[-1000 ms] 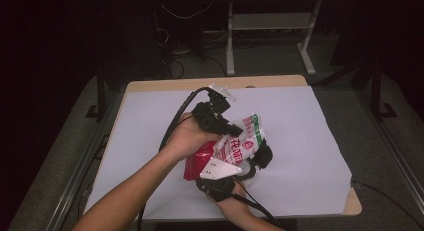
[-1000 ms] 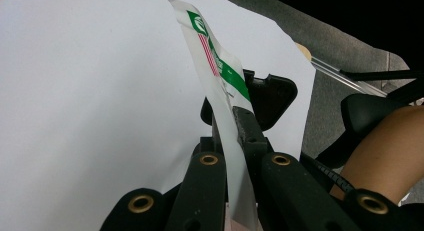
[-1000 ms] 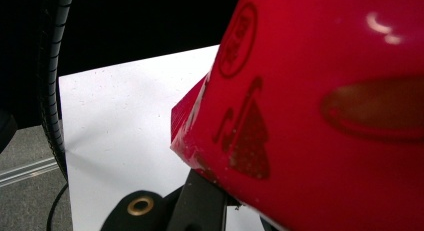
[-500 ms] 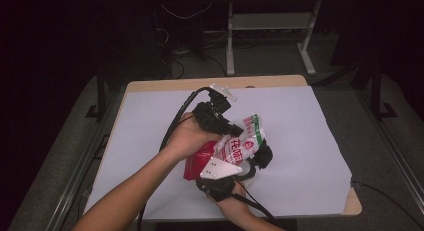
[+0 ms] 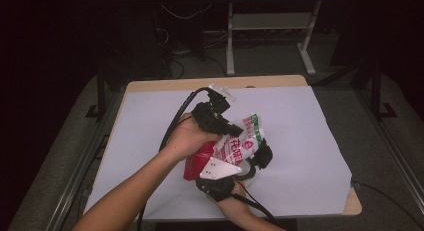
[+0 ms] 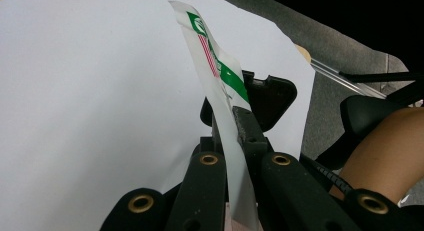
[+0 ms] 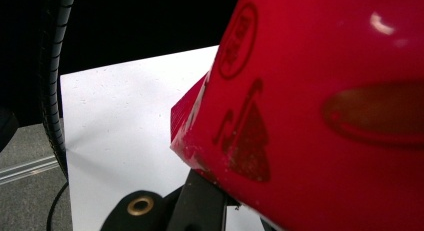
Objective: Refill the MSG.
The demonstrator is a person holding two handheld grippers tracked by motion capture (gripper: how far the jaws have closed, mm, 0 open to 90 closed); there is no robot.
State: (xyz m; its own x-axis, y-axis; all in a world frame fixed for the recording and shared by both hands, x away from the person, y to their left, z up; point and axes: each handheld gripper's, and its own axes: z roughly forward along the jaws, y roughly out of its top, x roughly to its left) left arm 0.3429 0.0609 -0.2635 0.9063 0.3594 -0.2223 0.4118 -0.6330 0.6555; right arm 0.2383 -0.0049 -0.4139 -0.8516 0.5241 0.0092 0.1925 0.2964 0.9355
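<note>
A snack bag (image 5: 235, 148), red at the bottom and white and green at the top, is held up over the white-covered table (image 5: 300, 141). My left gripper (image 5: 236, 129) comes in from the upper left. Its jaws are shut on the bag's thin white and green top edge (image 6: 215, 73), which rises between the left gripper's fingertips (image 6: 231, 118). My right gripper (image 5: 250, 163), with its grey plate (image 5: 218, 169), sits low under the bag's red end. In the right gripper view the red bag (image 7: 310, 116) bulges over the jaws. One black jaw shows at the bottom and the other is hidden.
The white sheet covers a wooden tabletop with bare wood at the far edge (image 5: 215, 83) and the front right corner (image 5: 354, 206). Cables trail from both grippers. A metal frame (image 5: 270, 26) stands on the floor beyond the table. A person's knee (image 6: 385, 151) is beside the table.
</note>
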